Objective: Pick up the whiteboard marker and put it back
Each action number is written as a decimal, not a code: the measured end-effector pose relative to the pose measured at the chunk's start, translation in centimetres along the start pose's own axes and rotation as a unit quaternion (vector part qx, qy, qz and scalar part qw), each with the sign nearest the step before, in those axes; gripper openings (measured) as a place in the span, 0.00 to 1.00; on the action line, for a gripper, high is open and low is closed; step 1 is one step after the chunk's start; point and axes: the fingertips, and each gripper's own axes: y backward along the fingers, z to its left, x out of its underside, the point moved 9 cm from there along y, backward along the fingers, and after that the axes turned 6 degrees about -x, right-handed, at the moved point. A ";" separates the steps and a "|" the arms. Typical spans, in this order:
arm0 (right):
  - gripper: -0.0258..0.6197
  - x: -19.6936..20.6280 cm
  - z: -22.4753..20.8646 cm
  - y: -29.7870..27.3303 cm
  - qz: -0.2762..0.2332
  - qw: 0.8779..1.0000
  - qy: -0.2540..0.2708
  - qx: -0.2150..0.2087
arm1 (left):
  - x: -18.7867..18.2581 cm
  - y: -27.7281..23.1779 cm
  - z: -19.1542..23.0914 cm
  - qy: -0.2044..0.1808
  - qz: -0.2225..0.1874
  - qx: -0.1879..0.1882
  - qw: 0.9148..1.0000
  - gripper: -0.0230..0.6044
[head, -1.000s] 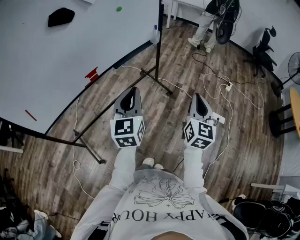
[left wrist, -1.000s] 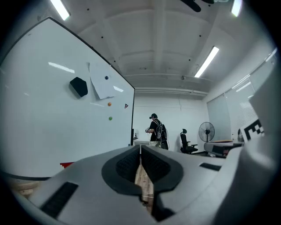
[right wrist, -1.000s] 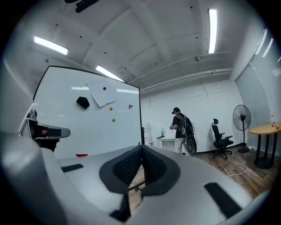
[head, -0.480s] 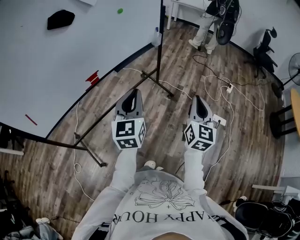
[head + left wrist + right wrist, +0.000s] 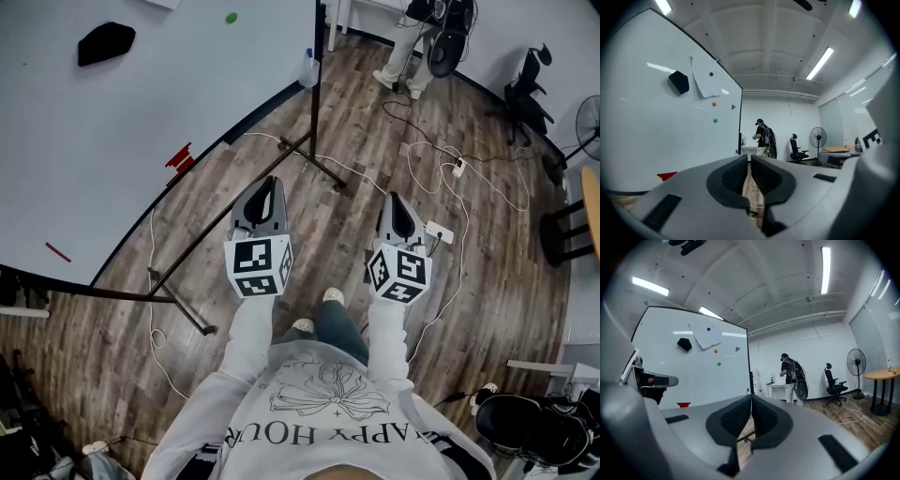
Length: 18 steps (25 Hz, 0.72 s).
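Holding the left gripper [image 5: 266,187] and right gripper [image 5: 395,199] forward, jaws closed and empty, fits nothing being within reach. A red stick [image 5: 58,252] on the whiteboard [image 5: 141,103] may be the marker

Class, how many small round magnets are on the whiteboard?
3: a blue magnet on the paper sheet, an orange magnet below it, a green magnet lowest. More may be hidden.

Looks like an office: big whiteboard [image 5: 701,376] left of the jaws, swivel chair [image 5: 833,383] and fan [image 5: 856,363] off right, strip lights [image 5: 826,269] overhead.
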 end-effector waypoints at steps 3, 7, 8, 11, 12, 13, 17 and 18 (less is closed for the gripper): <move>0.04 0.3 -0.7 -1.5 0.003 1.000 -0.002 -0.001 | 0.3 -1.8 -0.1 0.002 0.004 0.000 1.000 0.06; 0.04 0.7 -2.3 -4.3 0.006 1.000 -0.003 -0.006 | 0.7 -4.9 -0.6 0.004 0.003 -0.007 1.000 0.06; 0.04 0.7 -2.8 -5.2 0.006 1.000 -0.002 -0.010 | 0.7 -5.8 -0.8 0.005 0.002 -0.010 1.000 0.06; 0.04 0.5 -5.0 -8.6 0.004 1.000 -0.003 -0.016 | 0.7 -9.3 -1.5 0.010 0.002 -0.013 1.000 0.06; 0.05 0.3 -5.8 -9.9 0.002 1.000 -0.004 -0.018 | 0.6 -10.6 -1.8 0.011 0.001 -0.014 1.000 0.06; 0.04 0.1 -6.6 -11.2 0.000 1.000 -0.004 -0.020 | 0.5 -12.0 -2.1 0.011 0.000 -0.017 1.000 0.06; 0.04 -1.1 -10.0 -16.4 -0.003 0.999 0.000 -0.038 | -0.4 -17.1 -3.4 0.014 -0.004 -0.040 0.999 0.08; 0.04 -1.5 -10.9 -17.6 -0.005 0.999 0.001 -0.042 | -0.6 -18.3 -3.8 0.016 -0.005 -0.045 0.999 0.12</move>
